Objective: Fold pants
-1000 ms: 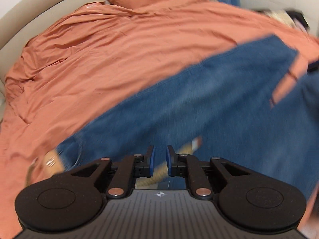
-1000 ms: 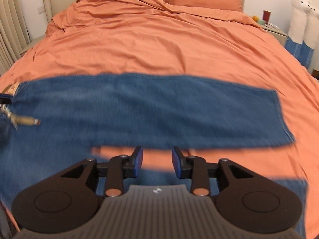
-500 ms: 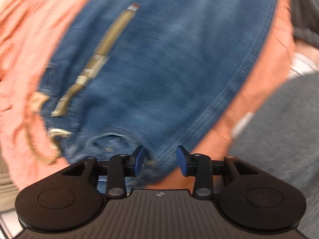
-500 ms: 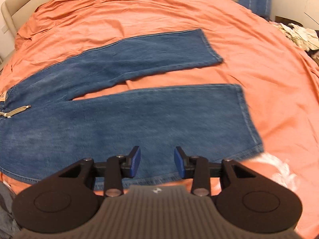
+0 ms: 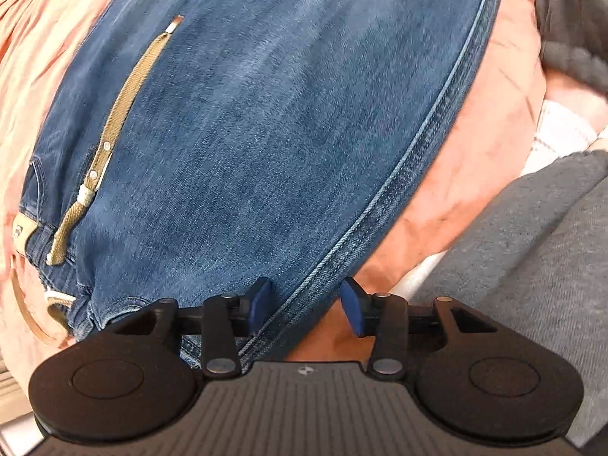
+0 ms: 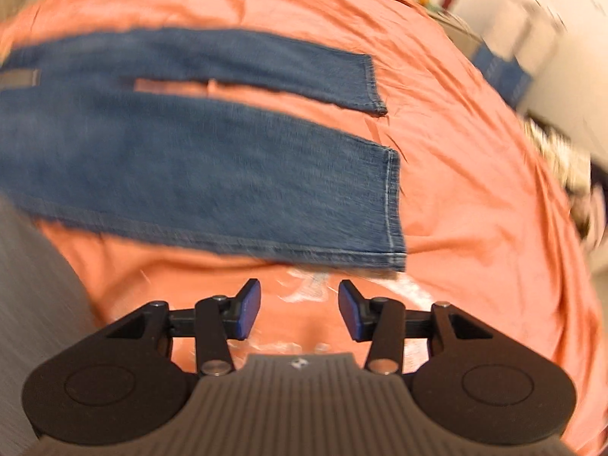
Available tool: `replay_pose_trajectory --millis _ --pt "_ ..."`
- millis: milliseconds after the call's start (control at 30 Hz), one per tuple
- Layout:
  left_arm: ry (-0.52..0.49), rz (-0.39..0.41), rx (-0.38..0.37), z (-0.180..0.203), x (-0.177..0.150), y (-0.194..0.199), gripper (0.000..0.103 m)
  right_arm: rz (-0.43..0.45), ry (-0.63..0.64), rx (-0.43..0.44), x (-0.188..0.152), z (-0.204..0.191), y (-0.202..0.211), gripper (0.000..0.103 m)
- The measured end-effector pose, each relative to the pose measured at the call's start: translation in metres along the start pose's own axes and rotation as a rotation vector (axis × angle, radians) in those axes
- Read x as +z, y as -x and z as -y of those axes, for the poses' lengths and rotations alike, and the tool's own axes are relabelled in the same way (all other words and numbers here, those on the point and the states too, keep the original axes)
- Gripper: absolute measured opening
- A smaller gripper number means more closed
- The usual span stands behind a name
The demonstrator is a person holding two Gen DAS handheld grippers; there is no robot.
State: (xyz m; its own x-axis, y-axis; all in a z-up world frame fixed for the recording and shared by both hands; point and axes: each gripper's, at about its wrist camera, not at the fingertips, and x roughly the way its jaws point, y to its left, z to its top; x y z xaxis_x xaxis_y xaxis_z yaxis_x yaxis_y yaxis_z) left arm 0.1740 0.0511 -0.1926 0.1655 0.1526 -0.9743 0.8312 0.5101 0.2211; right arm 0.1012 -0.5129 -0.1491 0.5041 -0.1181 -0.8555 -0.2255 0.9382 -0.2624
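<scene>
Blue jeans (image 5: pixel 266 121) lie flat on the orange bedspread (image 5: pixel 475 159), with a tan drawstring (image 5: pixel 125 114) at the waist on the left. My left gripper (image 5: pixel 306 306) is open, its jaws astride the near side seam close to the waistband. In the right wrist view both legs (image 6: pixel 212 174) lie spread side by side, hems (image 6: pixel 391 205) to the right. My right gripper (image 6: pixel 300 309) is open and empty over the bedspread (image 6: pixel 475 228), just short of the near leg's hem corner.
The person's grey clothing (image 5: pixel 532 266) fills the right of the left wrist view and the lower left of the right wrist view (image 6: pixel 30 285). A nightstand with small items (image 6: pixel 444 3) and a pile of clothes (image 6: pixel 562 167) lie beyond the bed's right side.
Both grippers have dropped toward the near edge of the jeans. The left gripper opened and swung to the waist seam; the right moved toward the near leg's hem.
</scene>
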Motion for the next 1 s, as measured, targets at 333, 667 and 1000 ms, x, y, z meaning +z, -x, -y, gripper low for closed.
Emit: replay_pose_trajectory --millis 333,667,1000 --pt "0.143 0.093 0.302 0.019 0.0 0.028 0.007 0.051 0.417 -0.198 -0.013 -0.026 -0.053 0.041" --pt "0.51 0.346 0.407 0.001 -0.007 0.076 0.006 0.166 0.662 -0.318 -0.028 -0.046 -0.06 0.0" --pt "0.594 0.478 0.567 -0.042 0.011 0.134 0.005 0.287 0.401 -0.447 0.068 -0.018 -0.021 0.0"
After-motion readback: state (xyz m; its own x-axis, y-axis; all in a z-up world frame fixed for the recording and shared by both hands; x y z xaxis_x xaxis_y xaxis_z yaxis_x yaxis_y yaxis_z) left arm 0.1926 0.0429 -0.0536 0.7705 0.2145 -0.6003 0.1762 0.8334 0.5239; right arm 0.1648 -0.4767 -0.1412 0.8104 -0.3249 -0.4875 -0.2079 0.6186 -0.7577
